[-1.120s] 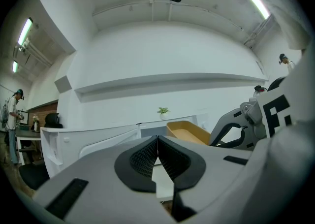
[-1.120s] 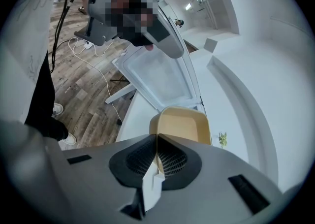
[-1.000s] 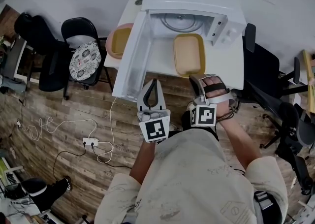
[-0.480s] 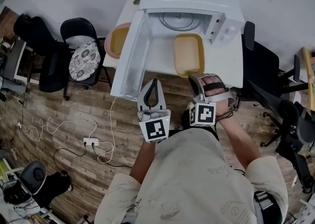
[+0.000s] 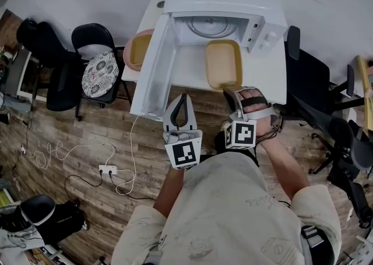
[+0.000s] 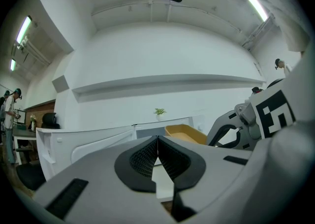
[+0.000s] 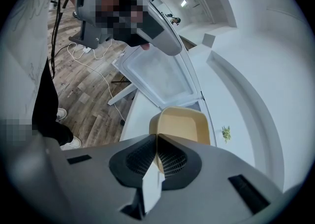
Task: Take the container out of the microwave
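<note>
Hardly anything has moved since the earlier frames: both tongs hang where they were, the container has not shifted, and only a dark shape on the floor at the lower left of the head view has changed place.

The container is already out of the microwave. It stands upright on the white table, just in front of the open cavity, where the glass turntable lies bare. The door is swung wide to the left.

The right tongs hover just beside the container's near rim. Their jaws are pressed together with nothing between them; in the right gripper view the container sits beyond the tips, not in them. The left tongs are likewise closed and empty, pointing level toward the table edge near the door's free corner.

By my reading, the removal itself is done and this is the release-and-retreat stage. What remains is likely to draw the right tongs back without nudging the rim, and perhaps to push the door to with the left.

The container is a pale yellow, shallow, open-topped dish, rectangular with rounded corners and a smooth lip. Its long side runs away from the person, and it looks empty.
</note>
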The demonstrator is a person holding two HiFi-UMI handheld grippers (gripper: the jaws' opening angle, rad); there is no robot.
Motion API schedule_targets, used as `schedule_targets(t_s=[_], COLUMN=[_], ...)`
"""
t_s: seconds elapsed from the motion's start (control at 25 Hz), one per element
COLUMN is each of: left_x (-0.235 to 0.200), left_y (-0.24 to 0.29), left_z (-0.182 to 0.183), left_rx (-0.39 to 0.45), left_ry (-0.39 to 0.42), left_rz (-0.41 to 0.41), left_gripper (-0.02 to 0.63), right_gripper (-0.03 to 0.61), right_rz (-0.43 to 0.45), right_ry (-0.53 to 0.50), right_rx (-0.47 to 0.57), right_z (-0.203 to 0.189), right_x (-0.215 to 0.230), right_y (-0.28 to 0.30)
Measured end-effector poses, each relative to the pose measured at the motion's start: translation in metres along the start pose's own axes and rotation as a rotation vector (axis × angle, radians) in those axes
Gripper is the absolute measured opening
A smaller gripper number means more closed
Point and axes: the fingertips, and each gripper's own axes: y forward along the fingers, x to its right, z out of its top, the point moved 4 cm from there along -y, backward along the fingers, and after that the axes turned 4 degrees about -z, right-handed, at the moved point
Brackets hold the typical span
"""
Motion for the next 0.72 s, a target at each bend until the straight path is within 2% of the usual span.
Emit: schedule_targets(t_s=[0.72], left_x=[0.0000], left_y=[0.0034], left_z=[-0.0011], left_rx=[0.007], left_ry=[-0.003], left_rz=[-0.004], left_gripper=[0.008], right_gripper=[0.026], right_rz=[-0.005], right_ry=[-0.010], right_rx=[0.007], right_z=[0.0011], right_x=[0.0076], right_y=[0.0025])
